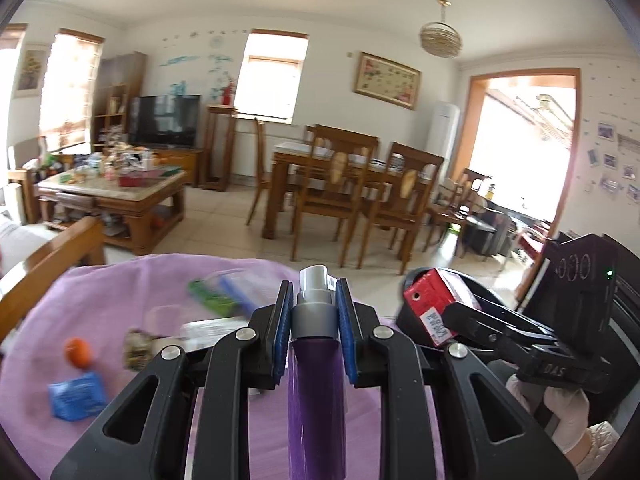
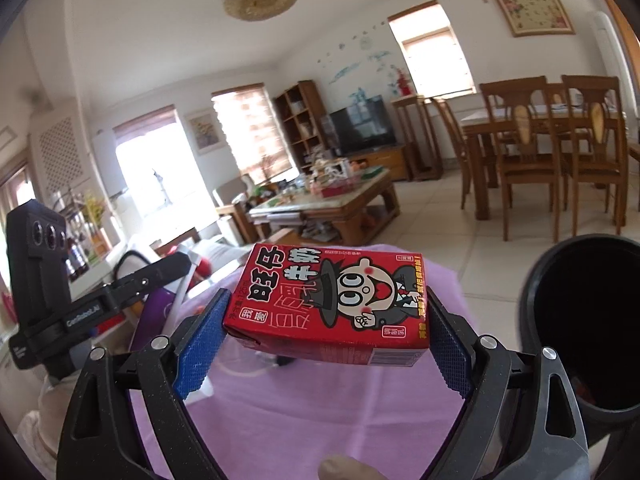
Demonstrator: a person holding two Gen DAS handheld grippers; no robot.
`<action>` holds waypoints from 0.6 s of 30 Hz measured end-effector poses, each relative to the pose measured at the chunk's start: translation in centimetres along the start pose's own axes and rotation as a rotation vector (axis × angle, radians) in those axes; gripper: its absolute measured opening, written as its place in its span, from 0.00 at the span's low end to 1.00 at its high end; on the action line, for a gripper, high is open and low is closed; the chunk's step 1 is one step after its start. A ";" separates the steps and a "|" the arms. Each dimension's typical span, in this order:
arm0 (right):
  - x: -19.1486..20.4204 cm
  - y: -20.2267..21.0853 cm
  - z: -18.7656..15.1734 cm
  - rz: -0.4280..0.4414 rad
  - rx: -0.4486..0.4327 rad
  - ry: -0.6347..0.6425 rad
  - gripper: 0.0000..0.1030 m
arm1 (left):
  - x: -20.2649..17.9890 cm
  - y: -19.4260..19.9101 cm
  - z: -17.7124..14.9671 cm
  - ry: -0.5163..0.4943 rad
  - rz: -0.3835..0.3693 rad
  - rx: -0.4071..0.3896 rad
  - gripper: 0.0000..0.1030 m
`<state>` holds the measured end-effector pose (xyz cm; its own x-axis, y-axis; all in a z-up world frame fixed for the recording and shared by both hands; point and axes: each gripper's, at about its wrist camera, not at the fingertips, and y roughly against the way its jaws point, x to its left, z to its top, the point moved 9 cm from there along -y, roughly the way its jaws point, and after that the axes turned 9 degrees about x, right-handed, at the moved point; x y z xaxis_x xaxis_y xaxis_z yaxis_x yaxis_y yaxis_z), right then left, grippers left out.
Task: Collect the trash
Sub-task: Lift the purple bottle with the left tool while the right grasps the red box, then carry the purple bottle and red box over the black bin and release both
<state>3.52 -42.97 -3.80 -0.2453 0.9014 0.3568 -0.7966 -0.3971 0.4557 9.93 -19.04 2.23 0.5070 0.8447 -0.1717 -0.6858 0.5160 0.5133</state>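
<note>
My left gripper (image 1: 312, 304) is shut on a purple spray bottle (image 1: 316, 392) with a grey collar and a white nozzle, its blue pads pressing the neck. My right gripper (image 2: 326, 320) is shut on a red milk carton (image 2: 332, 300) held crosswise, a cartoon face on its top. In the left wrist view the carton (image 1: 426, 304) and the right gripper (image 1: 464, 316) hang at the right, over a black bin (image 1: 408, 320). The same black bin (image 2: 588, 320) stands open-mouthed at the right in the right wrist view. Both grippers hover above a table under a lilac cloth (image 1: 140, 280).
On the cloth lie a blue packet (image 1: 76, 396), an orange ball (image 1: 78, 352), a crumpled wrapper (image 1: 138, 348) and a green-and-blue wrapper (image 1: 218, 296). A wooden chair back (image 1: 48, 256) stands at the left. Beyond are a coffee table (image 1: 120, 192) and a dining set (image 1: 352, 184).
</note>
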 end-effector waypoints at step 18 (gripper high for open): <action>-21.2 10.8 -2.2 -0.187 -0.094 -0.211 0.86 | -15.2 -13.0 0.2 -0.026 -0.276 0.106 0.21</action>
<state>-1.10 -66.00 -8.22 0.0230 0.8979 0.4396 -0.8670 -0.2010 0.4559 11.23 -38.60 -1.68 0.6807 0.6698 -0.2967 -0.4622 0.7069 0.5354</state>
